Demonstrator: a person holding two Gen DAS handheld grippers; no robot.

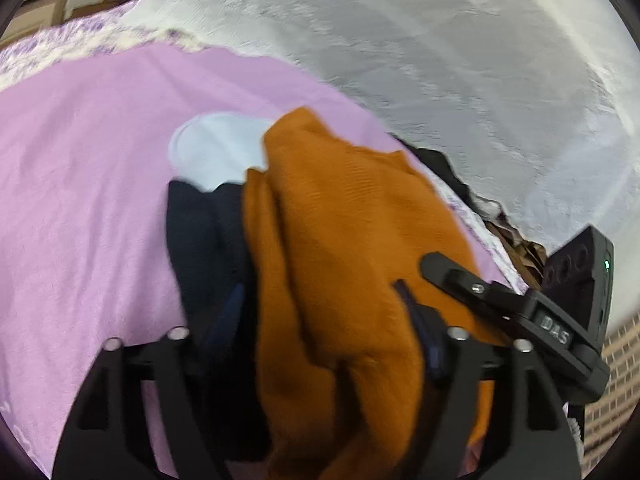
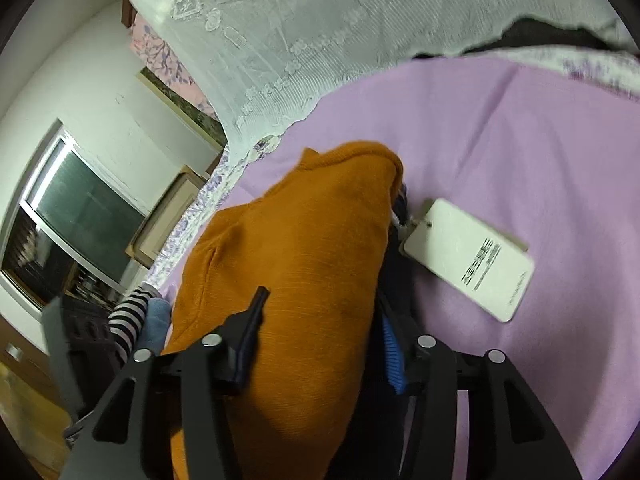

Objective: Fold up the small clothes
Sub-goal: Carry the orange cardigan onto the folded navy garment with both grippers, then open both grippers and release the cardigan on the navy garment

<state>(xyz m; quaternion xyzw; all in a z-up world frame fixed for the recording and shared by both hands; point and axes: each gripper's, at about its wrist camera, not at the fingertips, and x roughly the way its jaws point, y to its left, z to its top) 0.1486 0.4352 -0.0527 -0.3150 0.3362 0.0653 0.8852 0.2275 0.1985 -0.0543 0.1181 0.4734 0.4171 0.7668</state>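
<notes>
Closest in, the left gripper (image 1: pixel 320 320) has its two fingers pressed in on a bunched orange garment (image 1: pixel 344 264), with a dark navy layer (image 1: pixel 200 248) squeezed in alongside it. The right gripper (image 2: pixel 320 320) pinches the same orange garment (image 2: pixel 296 272) the same way, cloth filling the gap between its fingers and a strip of blue ribbing (image 2: pixel 392 360) showing at one finger. In the left wrist view the right gripper (image 1: pixel 520 312) reaches in from the side and rests against the orange cloth.

Just past the fingers, a white paper tag (image 2: pixel 468 256) hangs from the garment and lies flat on the lilac sheet (image 2: pixel 540 152). The bundle sits over this sheet.

Farther off, a white lace cover (image 2: pixel 320 32) drapes over the back, and a striped piece (image 2: pixel 128 316) lies near the bed's edge.
</notes>
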